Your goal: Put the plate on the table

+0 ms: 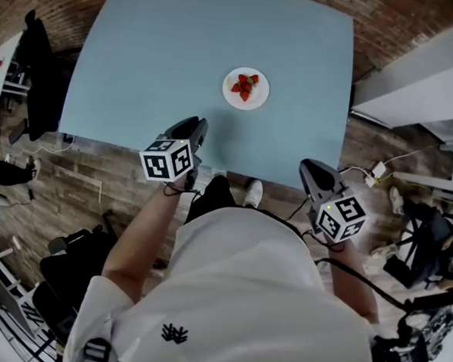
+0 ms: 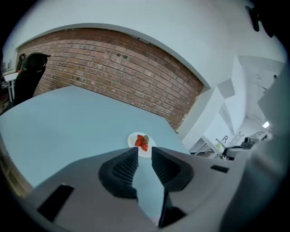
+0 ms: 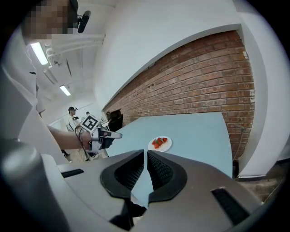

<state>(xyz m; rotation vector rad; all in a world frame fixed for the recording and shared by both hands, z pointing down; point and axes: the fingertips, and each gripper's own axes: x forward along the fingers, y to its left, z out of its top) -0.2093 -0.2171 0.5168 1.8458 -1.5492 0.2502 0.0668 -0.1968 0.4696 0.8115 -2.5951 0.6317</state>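
Round white plate, smooth and glossy, sits flat on the pale blue desk, approx mid-desk. On it is a small heap of red strawberries w/ green tops. The desk top is matte, plain and rectangular w/ rounded corners.

Your left hand-held gripper is grey moulded plastic w/ black ribbed pads. Its jaws are narrowly apart w/ nothing between them. It hangs at the desk's near edge, well apart from the plate.

Your right hand-held gripper has the same build. Its jaws are all but together, w/ only a thin slit at the tips and nothing clamped. It's at the near edge too, toward the right corner, also well apart from the plate. Each gripper carries a white cube w/ black square markers.

Room: a red-brown brick wall runs behind the desk's far side, w/ white walls and ceiling beyond. The floor is brown plank-pattern. A black office chair stands by the desk's left side.
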